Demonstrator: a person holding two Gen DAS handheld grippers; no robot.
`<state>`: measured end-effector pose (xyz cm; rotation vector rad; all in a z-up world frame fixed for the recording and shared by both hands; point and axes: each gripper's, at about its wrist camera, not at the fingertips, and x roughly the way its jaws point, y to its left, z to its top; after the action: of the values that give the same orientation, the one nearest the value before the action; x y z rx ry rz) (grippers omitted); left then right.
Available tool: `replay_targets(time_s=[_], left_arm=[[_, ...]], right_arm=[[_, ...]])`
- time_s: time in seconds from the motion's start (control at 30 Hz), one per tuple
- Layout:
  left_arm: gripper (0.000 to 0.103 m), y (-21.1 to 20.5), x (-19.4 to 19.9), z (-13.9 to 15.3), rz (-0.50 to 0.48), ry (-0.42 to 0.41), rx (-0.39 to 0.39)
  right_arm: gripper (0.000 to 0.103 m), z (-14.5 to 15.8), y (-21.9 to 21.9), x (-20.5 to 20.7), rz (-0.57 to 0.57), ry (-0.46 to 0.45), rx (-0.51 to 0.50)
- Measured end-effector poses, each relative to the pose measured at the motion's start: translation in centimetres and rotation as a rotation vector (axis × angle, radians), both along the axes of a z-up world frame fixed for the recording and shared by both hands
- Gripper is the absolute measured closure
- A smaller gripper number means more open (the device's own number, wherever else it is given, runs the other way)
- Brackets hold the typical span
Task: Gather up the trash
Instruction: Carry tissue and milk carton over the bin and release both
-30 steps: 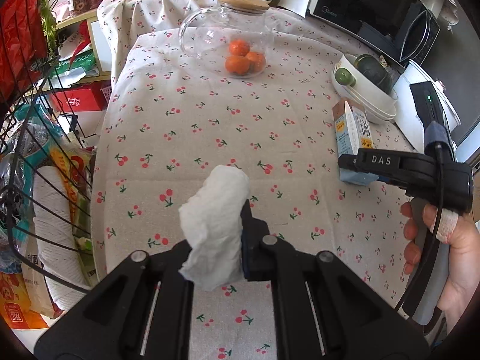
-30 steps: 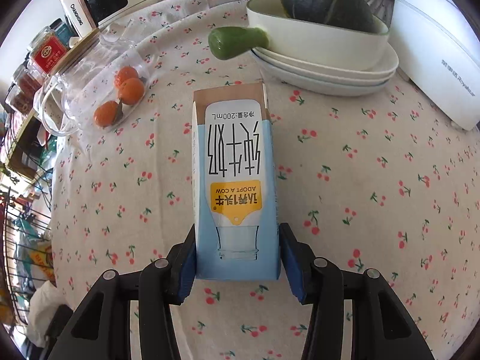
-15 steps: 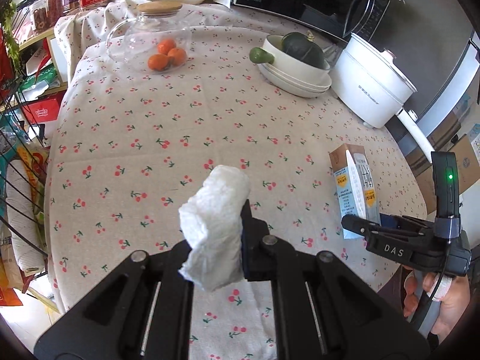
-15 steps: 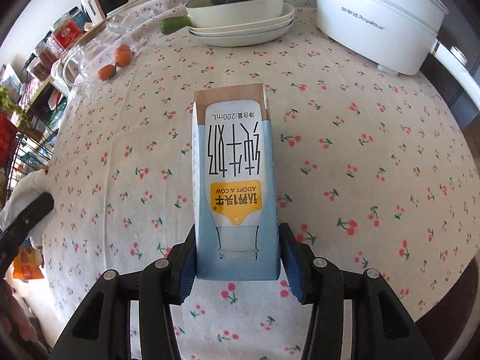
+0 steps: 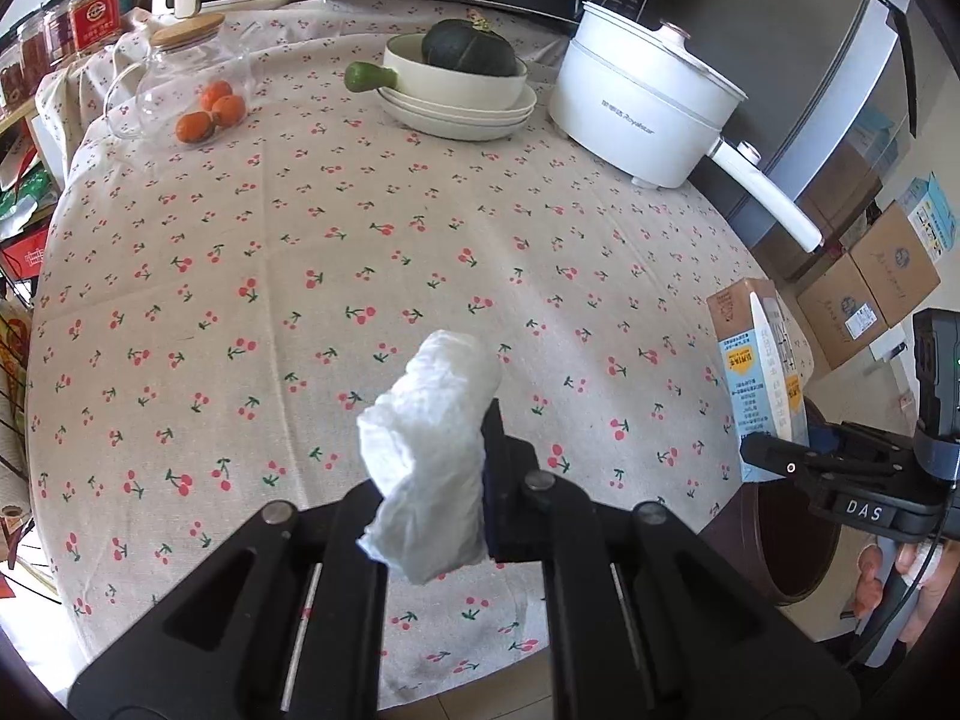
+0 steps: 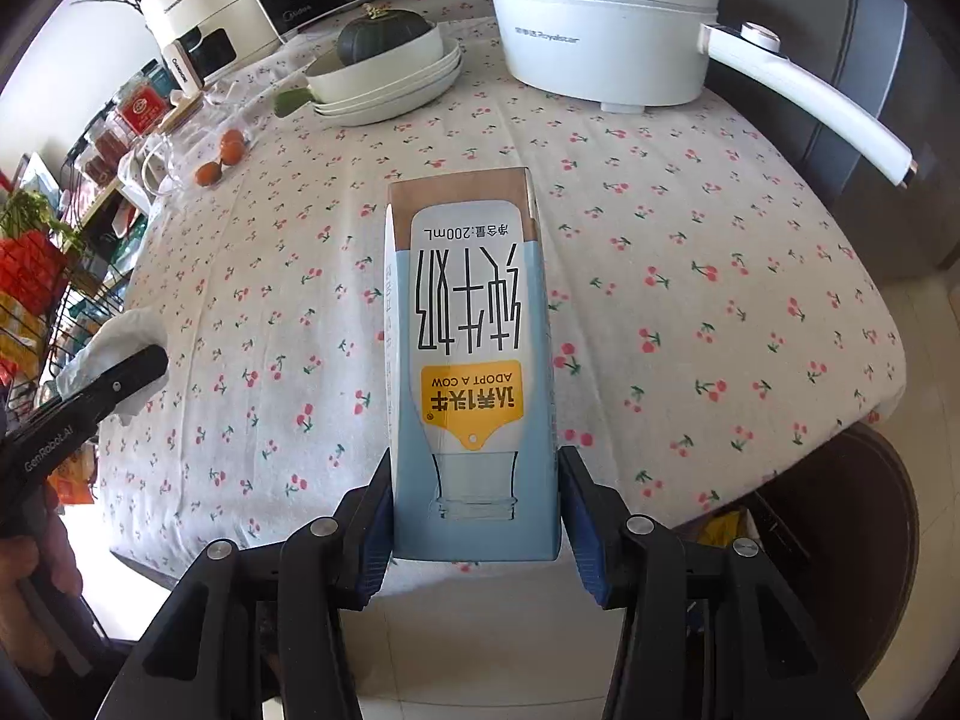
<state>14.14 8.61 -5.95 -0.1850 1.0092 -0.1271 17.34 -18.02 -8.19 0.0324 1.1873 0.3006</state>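
My left gripper (image 5: 429,480) is shut on a crumpled white paper tissue (image 5: 429,450) and holds it above the near edge of the cherry-print tablecloth (image 5: 360,228). My right gripper (image 6: 477,516) is shut on a blue and white 200 mL milk carton (image 6: 471,360), held lifted past the table's near right edge. The carton also shows in the left wrist view (image 5: 759,378), with the right gripper (image 5: 780,456) below it. The tissue (image 6: 114,339) and left gripper (image 6: 129,369) show at the left of the right wrist view.
A white electric pot (image 5: 642,108) with a long handle, stacked bowls holding a dark squash (image 5: 465,69), and a glass jar with oranges (image 5: 198,96) stand at the table's far side. A dark round bin (image 5: 792,540) sits below the right edge. A wire rack (image 6: 42,300) stands left.
Both grippers have drawn back from the table and swung right with their loads. The milk carton has come off the table and now hangs past its near right edge.
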Motion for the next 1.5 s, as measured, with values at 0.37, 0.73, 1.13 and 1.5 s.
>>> replay_targets(time_s=[0.37, 0.73, 1.13, 1.5], left_arm=[[0.093, -6.9, 0.6, -0.2, -0.168, 0.002, 0.009], [0.093, -18.7, -0.6, -1.3, -0.432, 0.012, 0.007], [0.089, -28.2, -3.2, -4.2, -0.692, 0.067, -0.023], [0.017, -26.9, -3.0, -3.5, -0.637, 0.042, 0.072]], right_arm=[[0.052, 0.6, -9.8, -3.1, -0.134, 0.0, 0.067], [0.052, -1.0, -19.1, -7.6, -0.284, 0.027, 0.045], [0.052, -2.4, -23.5, -9.8, -0.378, 0.066, 0.016], [0.051, -2.9, -23.8, -10.3, -0.386, 0.087, 0.006]])
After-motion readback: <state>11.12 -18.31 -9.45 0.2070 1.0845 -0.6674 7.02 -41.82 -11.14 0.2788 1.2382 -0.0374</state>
